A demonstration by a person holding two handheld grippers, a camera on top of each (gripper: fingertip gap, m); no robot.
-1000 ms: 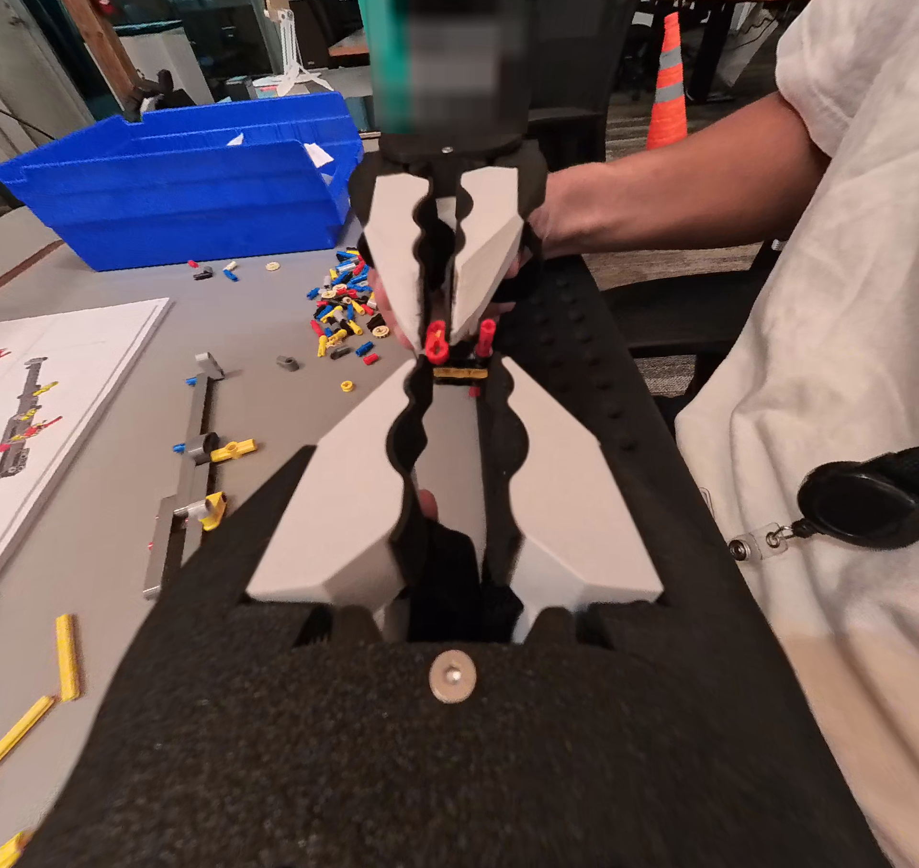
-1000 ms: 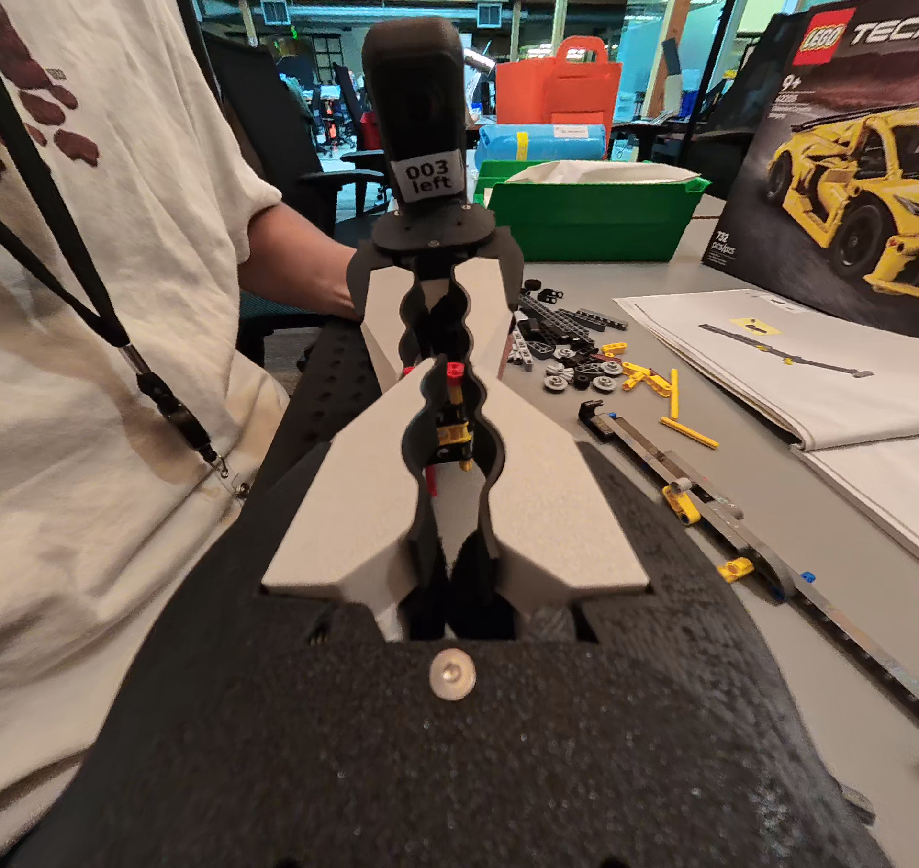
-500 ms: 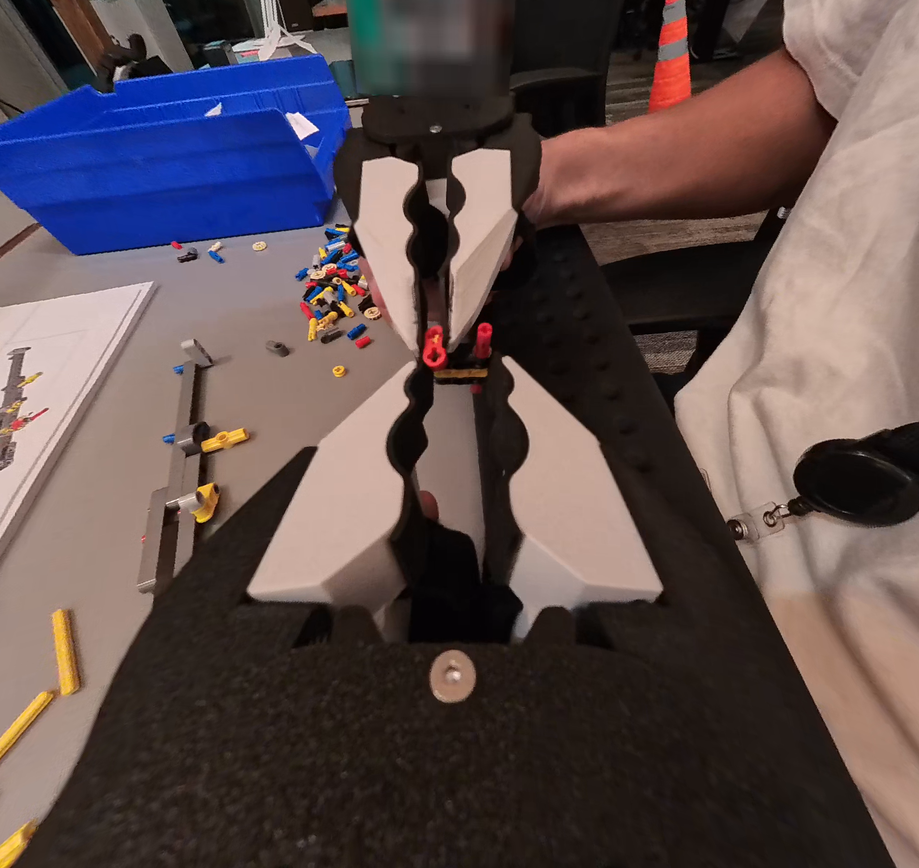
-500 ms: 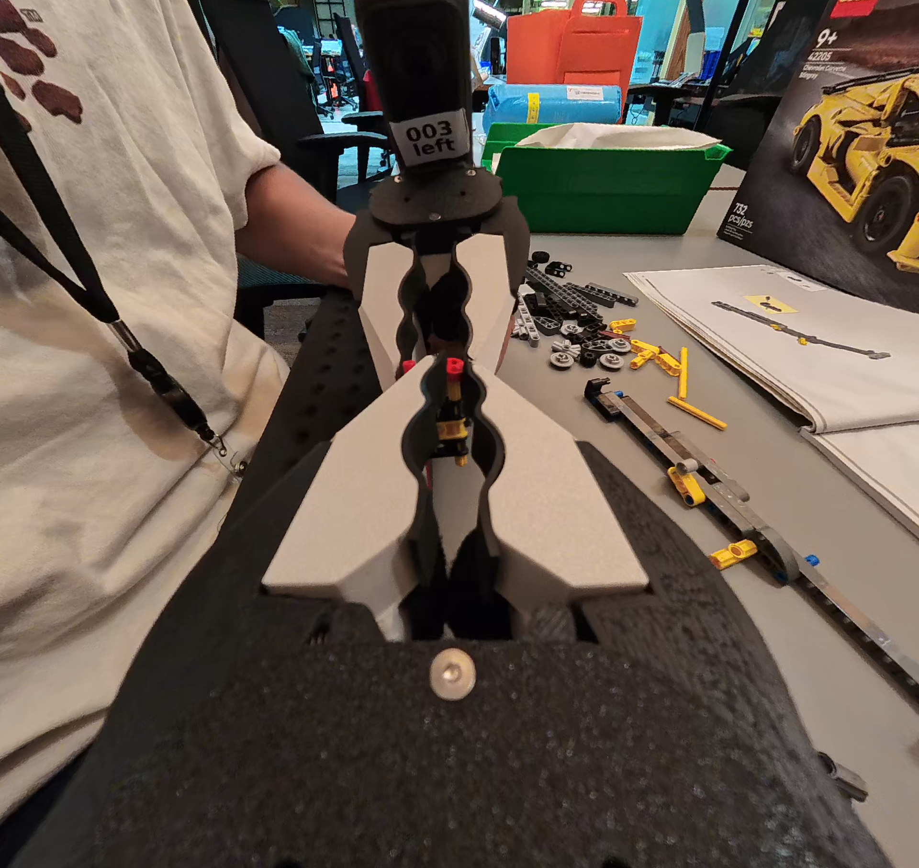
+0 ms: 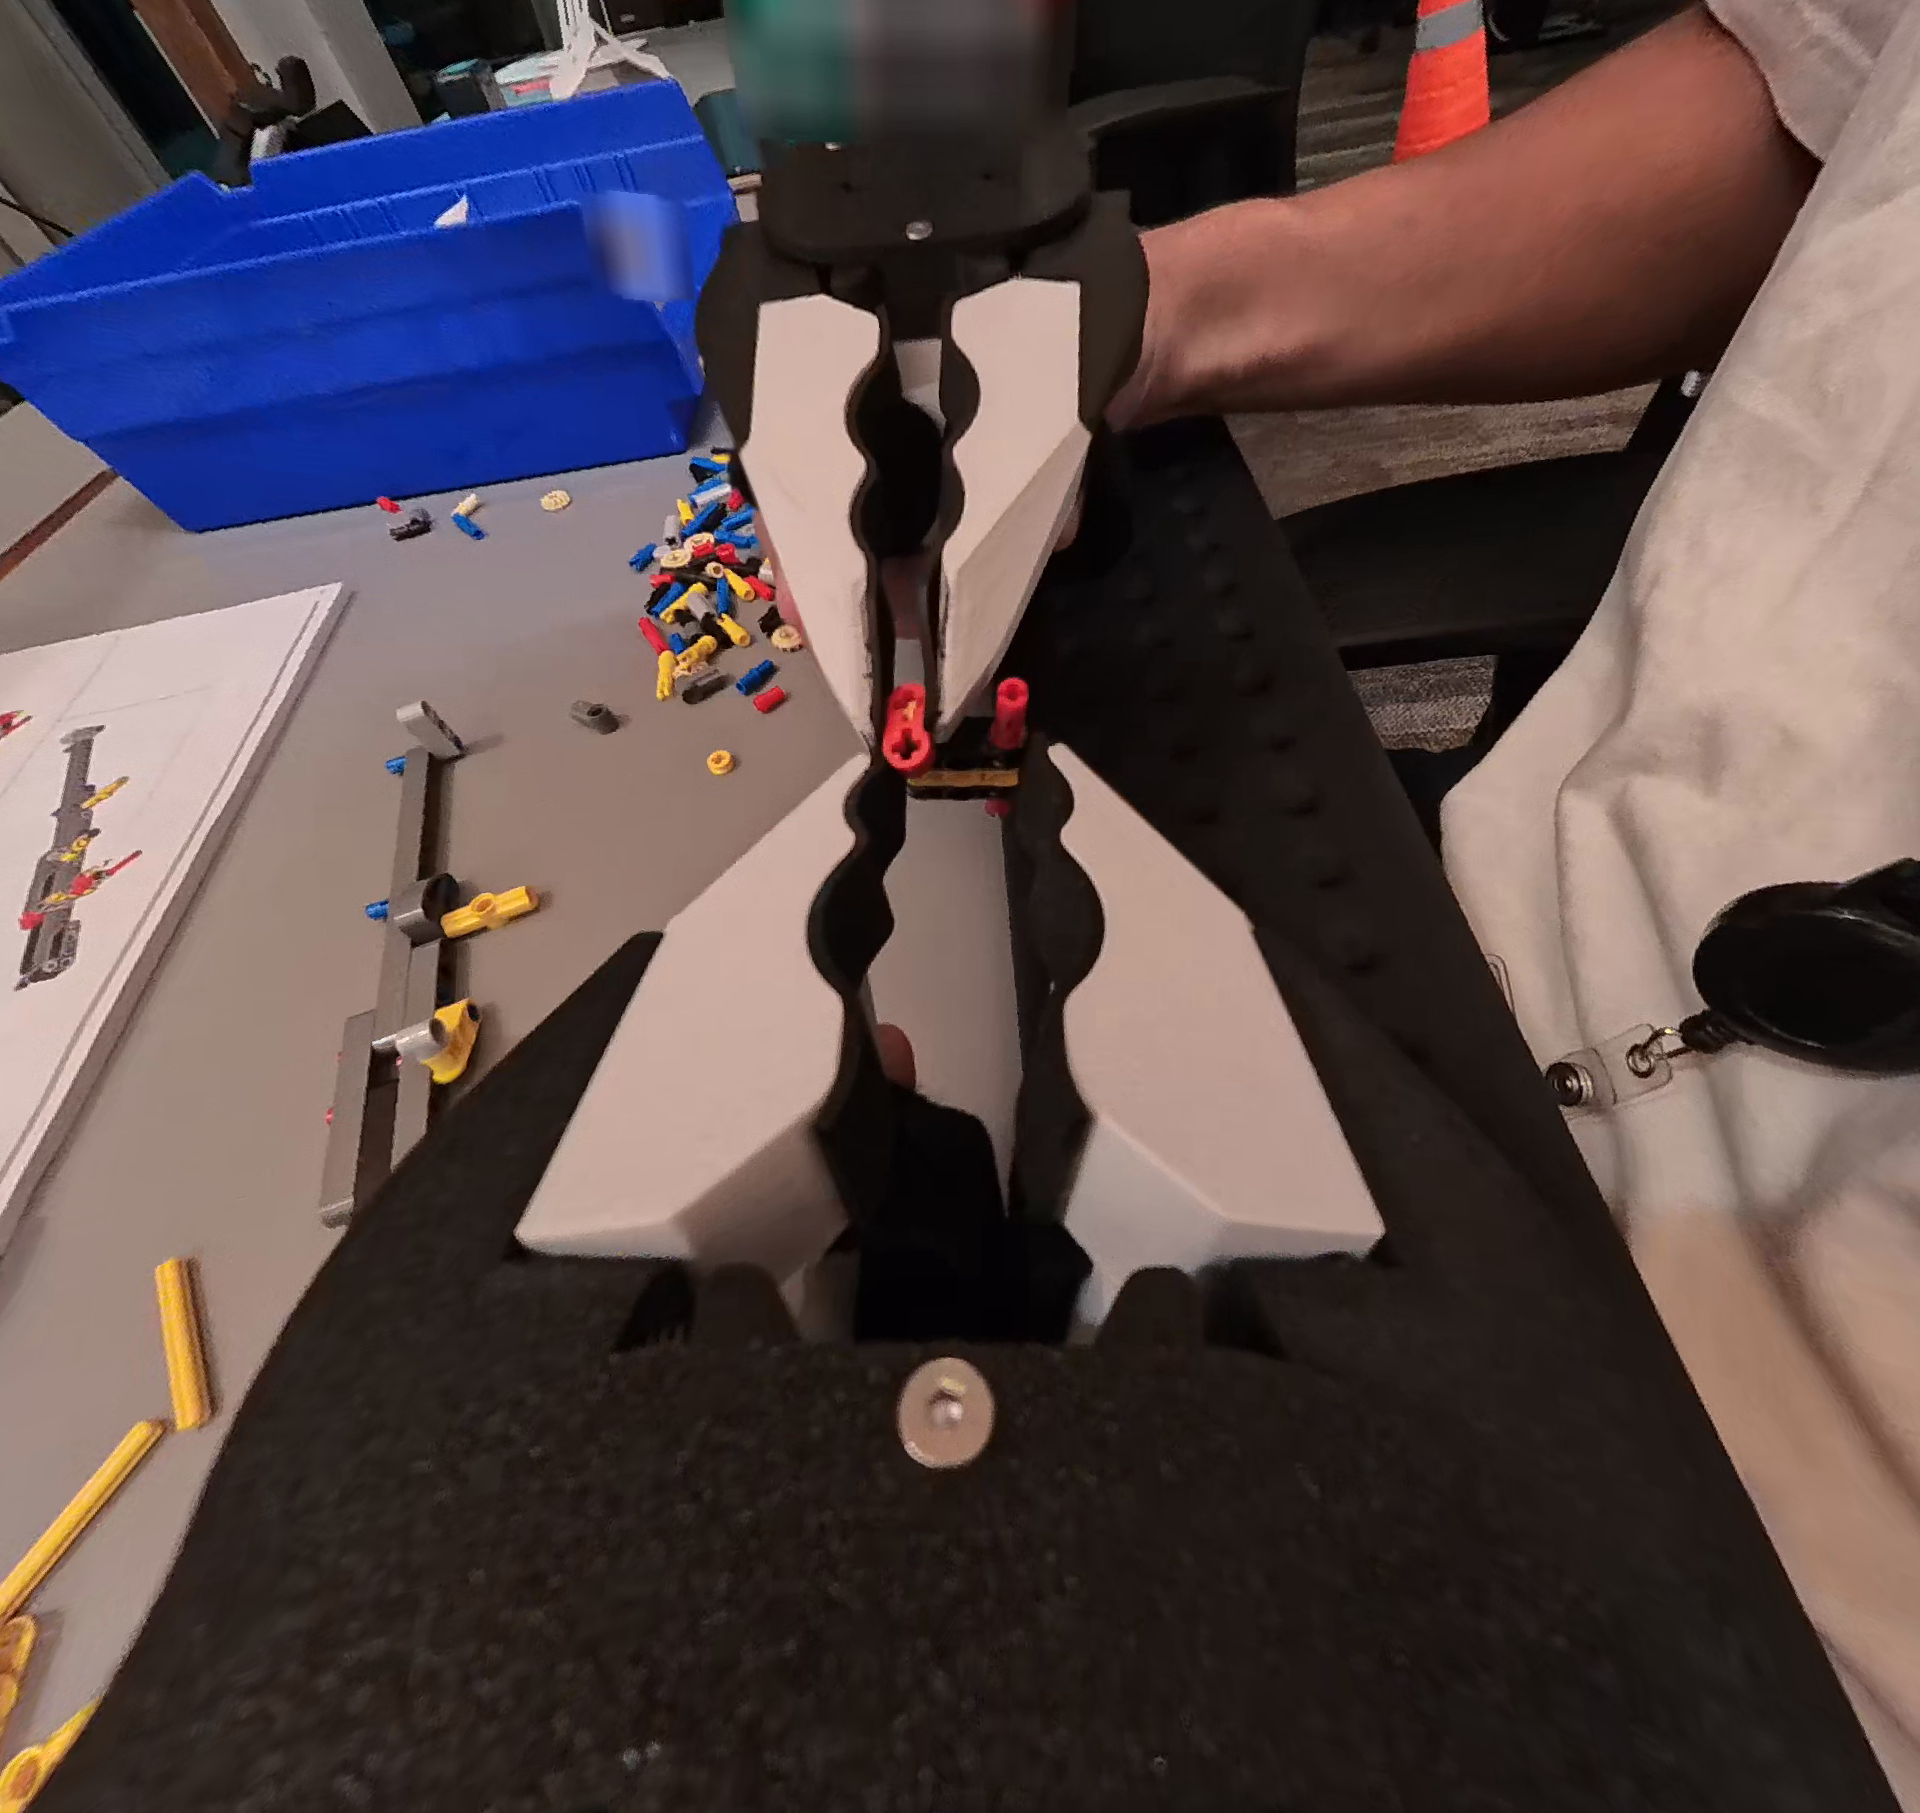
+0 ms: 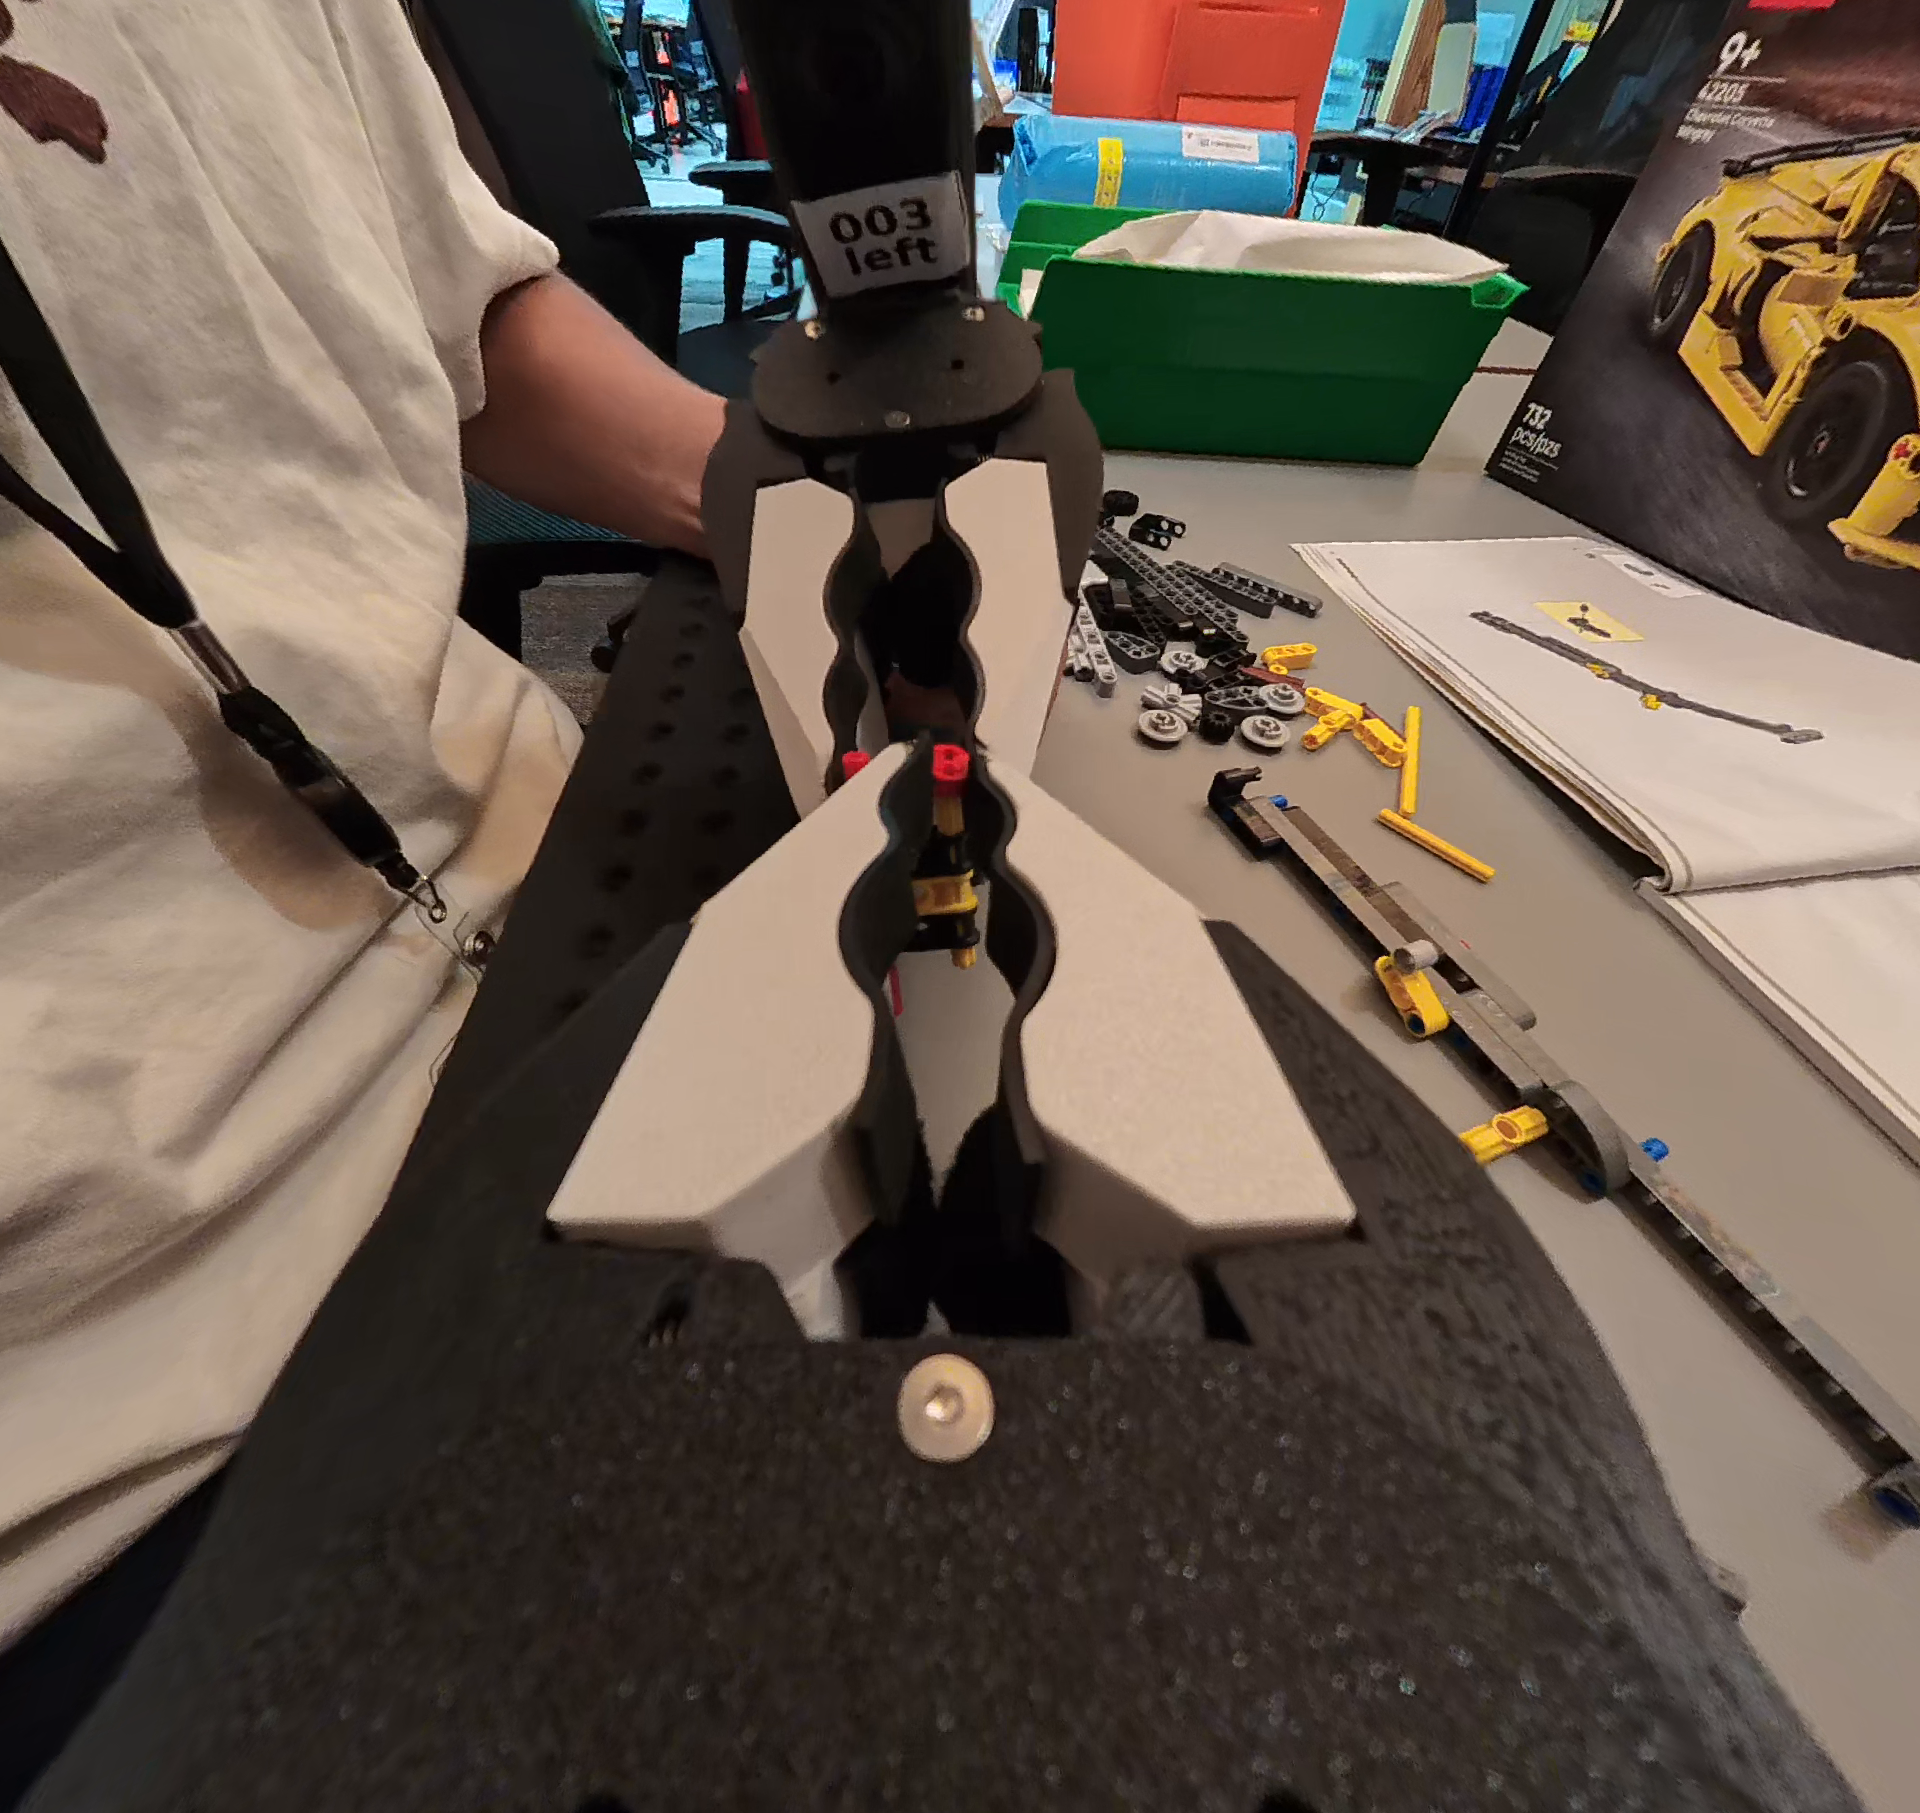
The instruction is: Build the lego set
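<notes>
Both grippers have tipped slightly upward since a second ago, the blue bin sliding lower in the left wrist view. At frame centre, the left gripper pinches a small black-and-yellow lego assembly with red pins, its jaws closed narrowly on it. Opposite, tip to tip, the right gripper is nearly closed on a red connector at that assembly's left end. At left, a long grey beam assembly lies on the grey table beside an instruction booklet; loose pieces scatter at upper centre.
</notes>
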